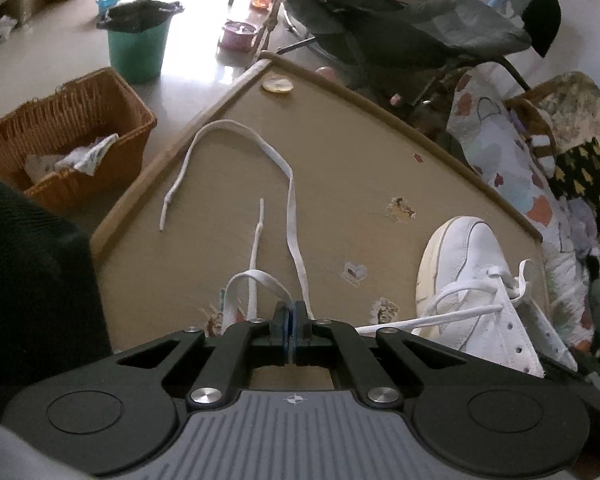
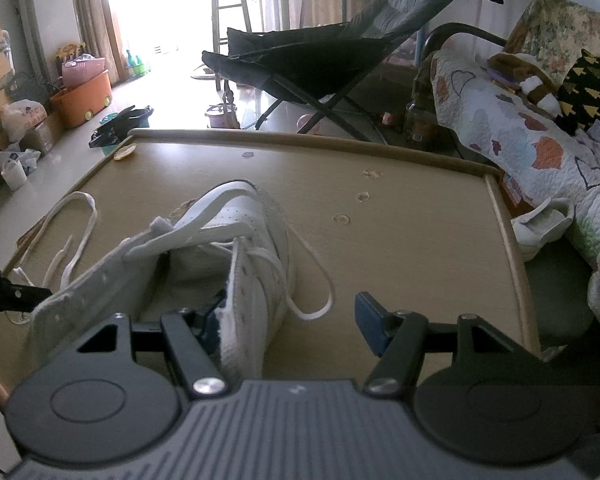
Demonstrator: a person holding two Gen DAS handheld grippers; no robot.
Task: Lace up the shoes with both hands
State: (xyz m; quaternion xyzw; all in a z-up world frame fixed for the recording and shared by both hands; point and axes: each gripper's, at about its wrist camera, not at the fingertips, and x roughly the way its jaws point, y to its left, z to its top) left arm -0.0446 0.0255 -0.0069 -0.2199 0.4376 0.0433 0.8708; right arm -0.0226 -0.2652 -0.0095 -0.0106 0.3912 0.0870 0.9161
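Left tool point(image 1: 291, 322) has its jaws pressed together, pinching a flat white shoelace point(image 1: 290, 200). The pinch sits right at the tips. From there one strand runs taut off to the tool's right, into the eyelets of the white leather sneaker point(image 1: 472, 280). The slack runs ahead of the tool in a long loop across the tan laminate tabletop point(image 1: 340, 152), and its free tip lies ahead and to the tool's left. A second lace end point(image 1: 256, 248) lies loose just ahead of the tips. My read: the grip is kept close to the shoe so the lace stays under tension and does not slip back through the eyelet.

Right tool point(image 2: 292, 320) is spread wide. Its left finger point(image 2: 188, 336) sits down inside the shoe's collar, and its right finger point(image 2: 374, 320) stands clear over bare tabletop, well off the shoe's outer side. The shoe's side wall stands between the two fingers, but I cannot see any pad pressing on it. Likely it is braced there to stop the sneaker sliding while the other tool pulls.

The sneaker sits directly in front of the right tool with its toe pointing away. Its tongue is pulled up and a lace loop droops off its right side. Lacing looks only partly done, since several eyelets near the collar show empty.
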